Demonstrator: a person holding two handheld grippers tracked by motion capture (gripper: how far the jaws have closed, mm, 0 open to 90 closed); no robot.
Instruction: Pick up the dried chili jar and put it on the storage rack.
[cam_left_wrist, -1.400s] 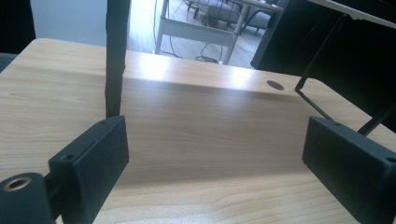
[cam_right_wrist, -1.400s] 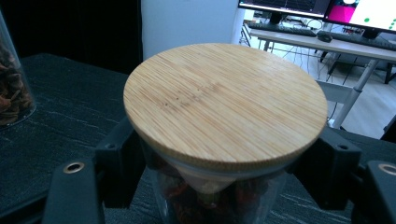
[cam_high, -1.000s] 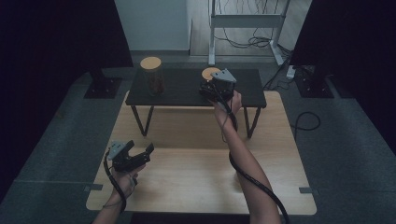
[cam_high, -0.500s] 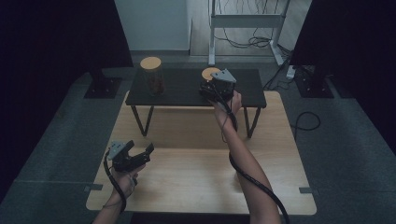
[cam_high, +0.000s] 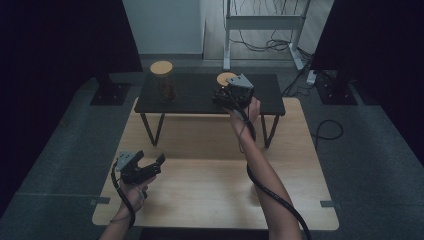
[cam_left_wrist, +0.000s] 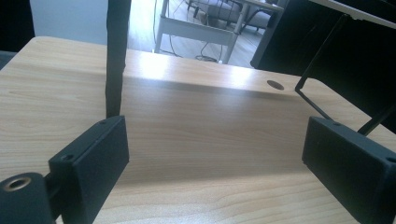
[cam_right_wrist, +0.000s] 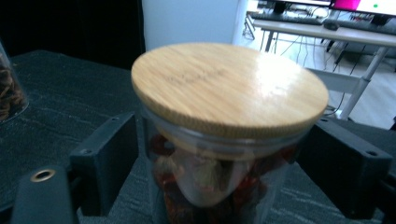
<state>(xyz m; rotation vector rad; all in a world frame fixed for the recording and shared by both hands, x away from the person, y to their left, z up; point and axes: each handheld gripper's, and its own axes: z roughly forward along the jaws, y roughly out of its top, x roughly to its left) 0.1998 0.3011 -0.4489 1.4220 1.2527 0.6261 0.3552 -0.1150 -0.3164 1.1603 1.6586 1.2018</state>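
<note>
Jar (cam_right_wrist: 219, 154) with the wooden lid (cam_right_wrist: 229, 88) stands upright on the dark raised shelf (cam_high: 200, 97), right half of it, with the right hand-held gripper (cam_high: 227, 95) around it. In the right gripper view the glass body sits between the two black jaws, with a visible gap on each side, so the pads are off the glass. Those jaws have just been opening: they were clamped a moment ago, now spread about halfway, jar between them but not pinched. My read: that's a release, the jar has been set down and let go on the shelf. It looks stable, lid seated flat, contents reddish and mixed, no tilt that I can see

Second jar (cam_high: 163, 82), also wooden-lidded and holding something brown, stands upright on the left half of the same shelf, well apart from the first. Its edge shows at the far left of the right gripper view

Left hand-held gripper (cam_high: 142, 167) is held low over the light wooden counter (cam_high: 210, 180), near its front left corner, jaws spread wide with nothing between them; the left gripper view looks through them at bare wood and one shelf leg (cam_left_wrist: 116, 56). Same spot in the earlier high-view frames, so it's idle

Next call: back the right hand-held gripper straight off toward the person, keeping the jaws wide so neither pad drags the glass. Risk is a clip on the lid rim, since it overhangs the body
</note>
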